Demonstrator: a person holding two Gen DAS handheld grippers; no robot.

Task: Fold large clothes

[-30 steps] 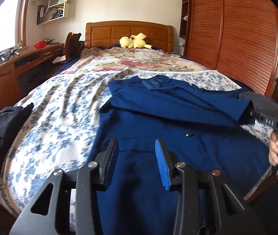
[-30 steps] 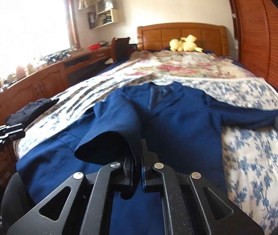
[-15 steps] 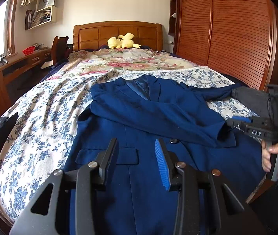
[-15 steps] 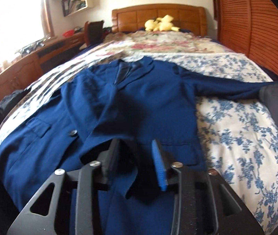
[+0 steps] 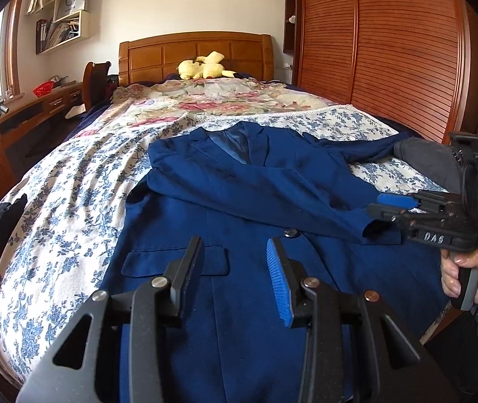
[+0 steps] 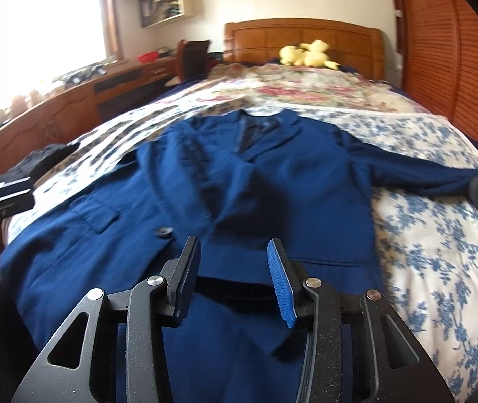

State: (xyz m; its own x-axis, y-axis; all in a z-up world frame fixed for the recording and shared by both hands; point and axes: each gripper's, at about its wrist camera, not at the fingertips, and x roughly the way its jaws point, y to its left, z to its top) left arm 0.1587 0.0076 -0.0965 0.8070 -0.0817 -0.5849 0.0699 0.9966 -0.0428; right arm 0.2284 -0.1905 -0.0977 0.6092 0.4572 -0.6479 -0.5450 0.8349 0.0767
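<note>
I see a deep navy blue jacket point(image 5: 239, 201) with a dark button point(image 5: 291, 233) at frame centre. It lies on a white bedspread point(image 5: 71, 208) printed with small blue flowers; in the upper middle a cream quilt point(image 5: 212, 100) carries pink and red blooms. A pale yellow plush toy point(image 5: 202, 67) sits before the honey-brown wooden headboard point(image 5: 195, 50). At right, the wardrobe point(image 5: 390, 50) is reddish-brown. My left hand-held gripper point(image 5: 235, 272) is black with one bright blue ribbed pad. A red bowl point(image 5: 43, 89) sits upper left.
</note>
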